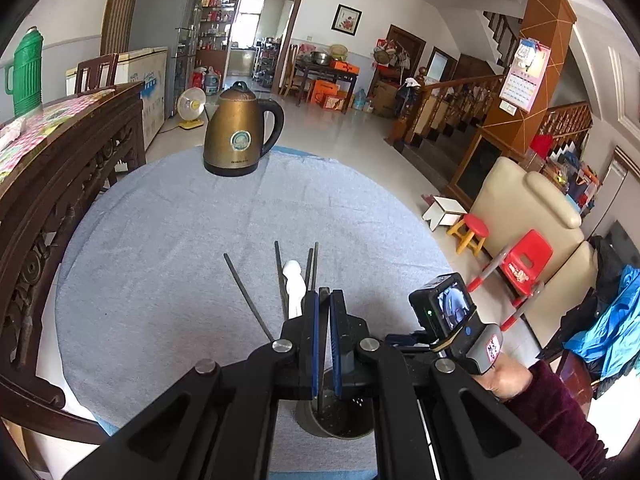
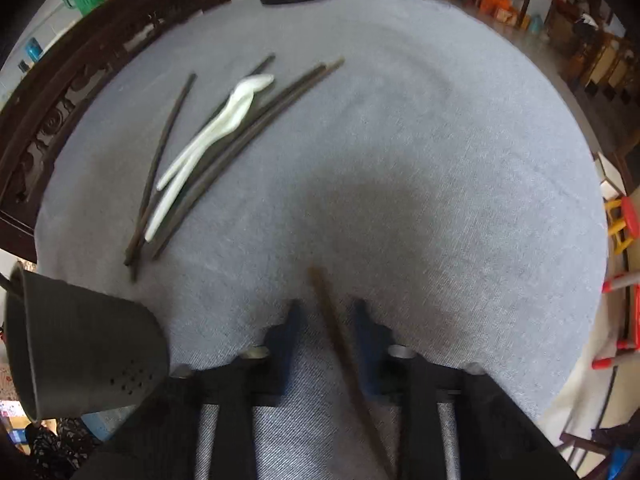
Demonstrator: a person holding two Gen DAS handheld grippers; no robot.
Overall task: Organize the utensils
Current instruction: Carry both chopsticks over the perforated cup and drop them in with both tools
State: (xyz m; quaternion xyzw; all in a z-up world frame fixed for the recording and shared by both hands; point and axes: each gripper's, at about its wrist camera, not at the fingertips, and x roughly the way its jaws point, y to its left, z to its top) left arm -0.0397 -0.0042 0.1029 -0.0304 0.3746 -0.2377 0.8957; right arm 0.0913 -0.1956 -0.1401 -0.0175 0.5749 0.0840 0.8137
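Black linkage arms fill the bottom of the left wrist view, ending in the left gripper [image 1: 324,300], whose two blue-lined fingers stand almost together over the rim of a dark metal cup [image 1: 340,416]. Whether anything is pinched between them cannot be told. Beside it, the person's right hand [image 1: 508,376], in a dark red sleeve, holds the other tool level above the table.

From the right wrist view, the right gripper [image 2: 326,312] is spread wide, and a brown chopstick [image 2: 340,344] lies slanted in the gap, blurred; contact with either finger cannot be made out. The cup [image 2: 80,344] sits at the lower left, with small holes in its wall.

On the grey, woven cloth [image 2: 400,160] lie four more slim dark chopsticks [image 2: 240,132] in a loose fan, with two white plastic spoons [image 2: 208,132] among them. A brass-coloured kettle [image 1: 236,132] with a black handle stands at the far edge.
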